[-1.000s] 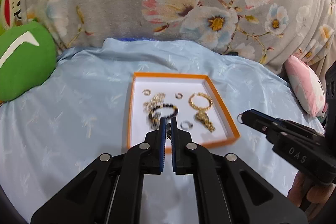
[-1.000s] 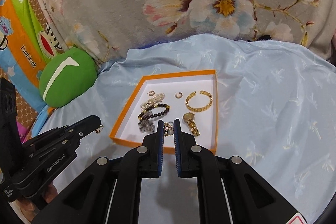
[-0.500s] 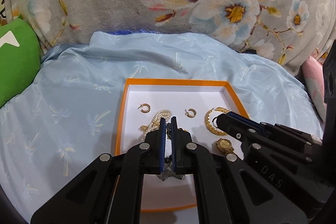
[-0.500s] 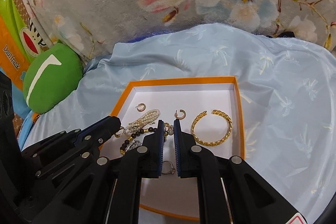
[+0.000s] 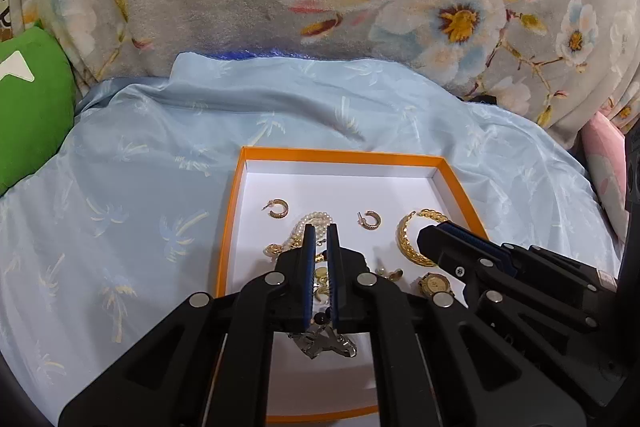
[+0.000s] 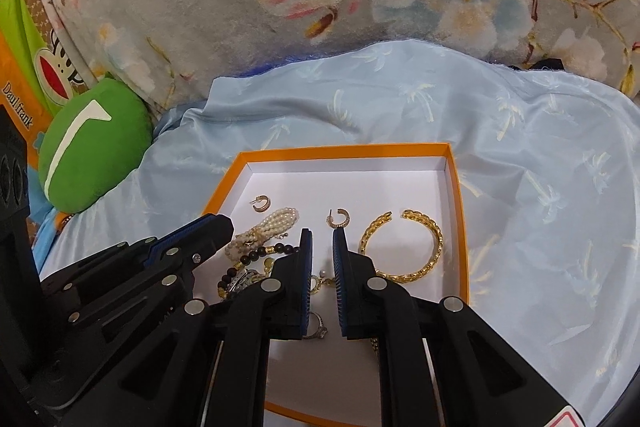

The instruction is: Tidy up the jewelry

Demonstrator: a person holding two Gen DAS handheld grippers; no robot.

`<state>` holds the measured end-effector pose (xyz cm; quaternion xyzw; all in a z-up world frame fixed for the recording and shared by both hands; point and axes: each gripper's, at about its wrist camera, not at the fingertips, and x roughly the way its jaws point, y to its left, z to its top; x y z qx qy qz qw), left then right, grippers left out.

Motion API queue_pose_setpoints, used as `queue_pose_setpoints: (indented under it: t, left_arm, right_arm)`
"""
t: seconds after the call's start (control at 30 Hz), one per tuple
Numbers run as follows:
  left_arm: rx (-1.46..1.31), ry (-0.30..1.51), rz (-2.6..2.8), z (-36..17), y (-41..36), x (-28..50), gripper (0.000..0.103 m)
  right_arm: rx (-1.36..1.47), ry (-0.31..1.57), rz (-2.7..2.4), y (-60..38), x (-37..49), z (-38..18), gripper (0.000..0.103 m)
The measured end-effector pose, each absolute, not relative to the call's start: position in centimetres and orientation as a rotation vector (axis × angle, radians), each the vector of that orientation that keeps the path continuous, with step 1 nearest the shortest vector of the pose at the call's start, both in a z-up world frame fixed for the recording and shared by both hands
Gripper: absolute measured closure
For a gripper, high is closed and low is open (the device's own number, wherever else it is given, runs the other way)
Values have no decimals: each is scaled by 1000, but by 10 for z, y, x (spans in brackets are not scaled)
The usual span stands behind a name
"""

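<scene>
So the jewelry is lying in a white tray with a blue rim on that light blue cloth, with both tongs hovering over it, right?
Not quite: the tray's rim is orange, not blue, as the right wrist view shows. The rest holds: the tray is white inside, it sits on the light blue cloth, and the left tongs and right tongs both hover over the jewelry.

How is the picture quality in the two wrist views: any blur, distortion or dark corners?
Left wrist view: sharp; the orange box rim bows from fisheye distortion, corners are black, and the left gripper hides some jewelry. Right wrist view: also sharp and evenly lit; the gold bangle shows clearly with a soft shadow, and the same dark vignette rings the frame.
</scene>
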<state>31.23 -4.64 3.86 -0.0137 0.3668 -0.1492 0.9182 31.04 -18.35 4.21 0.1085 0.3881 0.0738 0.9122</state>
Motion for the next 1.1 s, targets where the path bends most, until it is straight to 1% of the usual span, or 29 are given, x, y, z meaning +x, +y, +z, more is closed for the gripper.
queue_pose_setpoints:
  t: [0.33, 0.6, 0.7, 0.77, 0.93, 1.1]
  left_arm:
    - [-19, 735, -306, 52, -48, 299, 98]
    - [7, 714, -296, 69, -47, 274, 98]
    - [11, 719, -291, 72, -46, 262, 98]
    - [18, 719, -287, 74, -45, 253, 98]
    - [37, 726, -280, 74, -45, 230, 98]
    - [50, 734, -265, 72, -44, 213, 97]
  right_arm:
    - [224, 787, 144, -183, 295, 55, 92]
    - [227, 779, 114, -184, 262, 70, 90]
    - [237, 776, 106, -185, 244, 76, 87]
    - [223, 769, 93, -184, 231, 80, 83]
    - [207, 771, 80, -178, 207, 86, 82]
    - [177, 770, 45, -174, 188, 89, 74]
